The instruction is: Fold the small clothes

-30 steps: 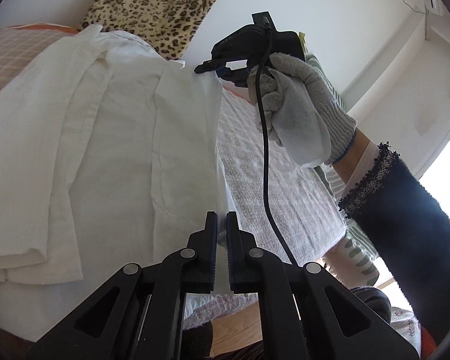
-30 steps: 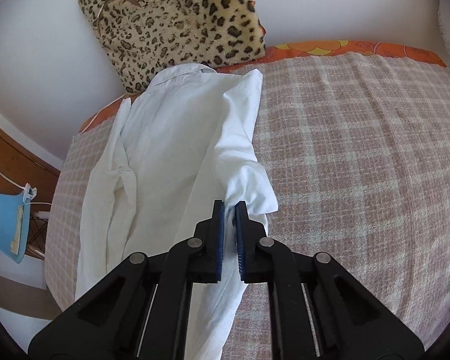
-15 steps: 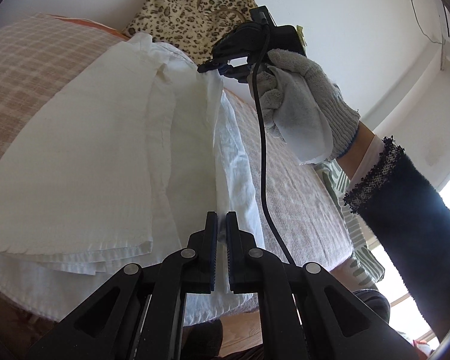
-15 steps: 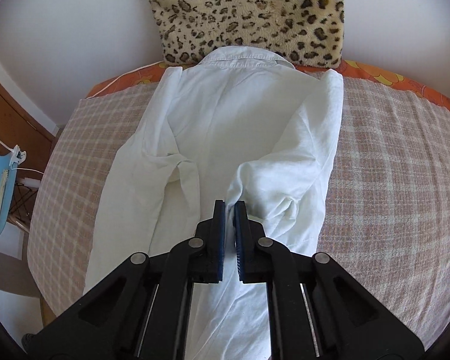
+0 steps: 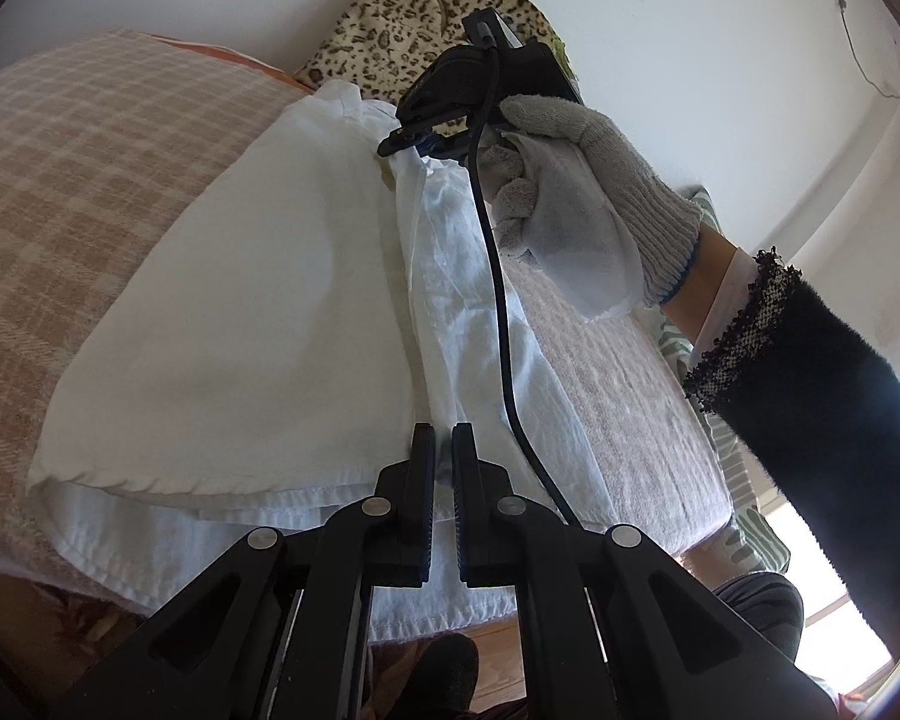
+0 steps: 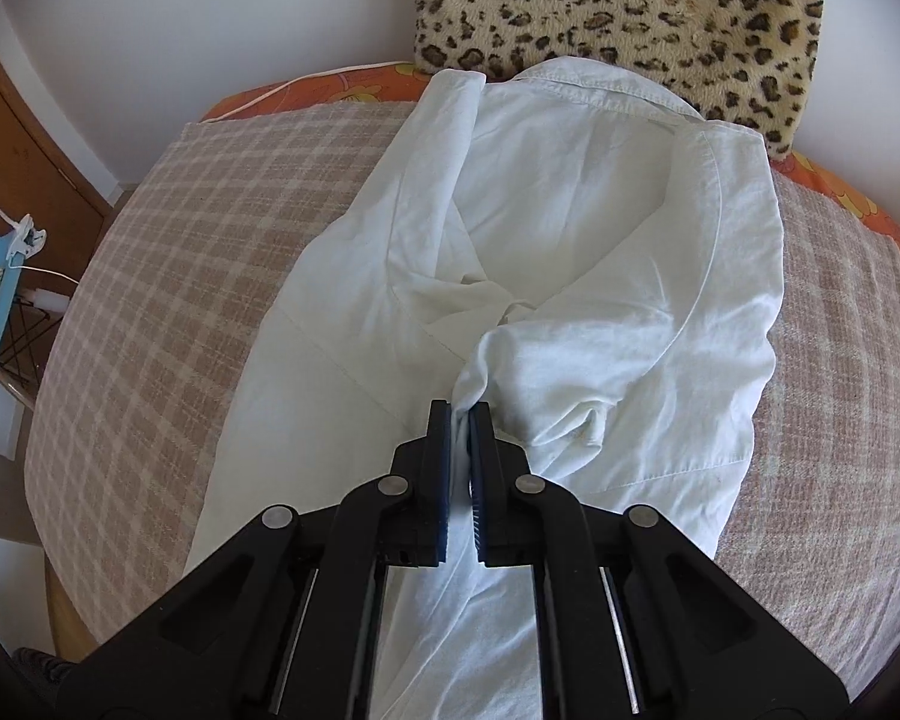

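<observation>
Right wrist view: right hand-held gripper [image 6: 460,420] pinching white shirt [image 6: 570,276] on bed [image 6: 150,276]; left hand-held gripper [image 5: 443,444] clamping shirt hem.

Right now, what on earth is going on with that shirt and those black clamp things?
A person is folding a white shirt on a checked bedspread, using a two-finger gripper in each hand. The right gripper is shut on a bunched fold of the shirt, held over its middle. The left gripper is closed on the shirt's hem end. A leopard-print cushion sits by the collar. The fold is not finished.
</observation>
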Tool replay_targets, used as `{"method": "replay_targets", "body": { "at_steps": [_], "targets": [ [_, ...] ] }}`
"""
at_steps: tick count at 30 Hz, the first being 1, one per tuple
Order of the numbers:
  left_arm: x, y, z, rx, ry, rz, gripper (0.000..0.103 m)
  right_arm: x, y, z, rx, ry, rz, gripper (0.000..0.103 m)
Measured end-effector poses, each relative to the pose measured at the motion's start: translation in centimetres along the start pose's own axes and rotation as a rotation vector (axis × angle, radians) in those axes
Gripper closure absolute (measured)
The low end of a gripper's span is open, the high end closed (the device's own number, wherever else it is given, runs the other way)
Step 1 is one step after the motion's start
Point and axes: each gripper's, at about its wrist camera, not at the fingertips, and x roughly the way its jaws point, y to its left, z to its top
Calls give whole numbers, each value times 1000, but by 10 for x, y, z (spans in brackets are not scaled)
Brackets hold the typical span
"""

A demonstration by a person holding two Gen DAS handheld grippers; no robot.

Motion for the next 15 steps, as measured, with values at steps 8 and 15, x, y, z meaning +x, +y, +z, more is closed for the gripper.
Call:
{"method": "replay_targets", "body": {
  "at_steps": [8, 15],
  "targets": [
    [4, 3, -3, 5, 16, 19, 99, -8, -2, -2, -26, -12, 71, 80],
    [-1, 3, -1, 12, 48, 42, 99, -74, -84, -21, 179, -226, 210, 61]
  ]
}}
